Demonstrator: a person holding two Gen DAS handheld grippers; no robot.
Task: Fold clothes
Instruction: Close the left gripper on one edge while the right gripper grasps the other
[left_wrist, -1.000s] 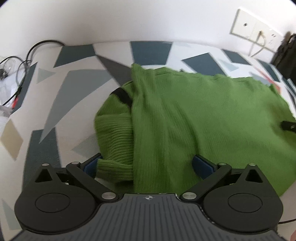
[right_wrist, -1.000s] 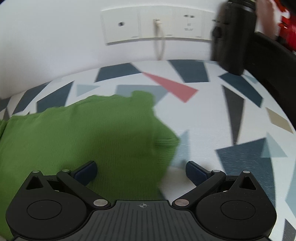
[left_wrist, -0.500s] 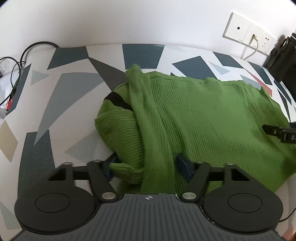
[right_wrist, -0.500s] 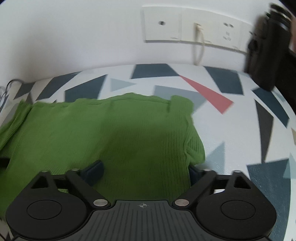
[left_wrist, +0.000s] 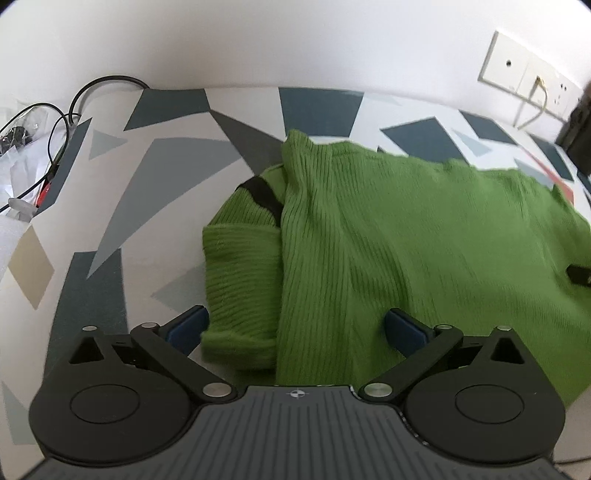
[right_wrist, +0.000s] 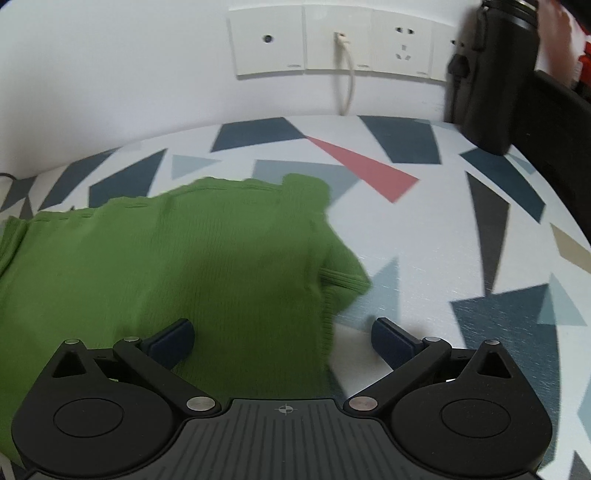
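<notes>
Green ribbed knit sweater lies flat on a patterned surface, folded over itself into a rough rectangle. In the left wrist view, its left side shows a sleeve tucked under the top layer, ribbing running crosswise, cuff end lying at the near edge. A short black band crosses the sleeve part near the far left corner. The top layer's vertical ribs run front to back, with one raised crease running along the left fold. In the right wrist view, the sweater's right edge is folded, with a ribbed hem corner poking out to the right. The far edge is slightly wavy. Fabric is blurred in places.
</notes>
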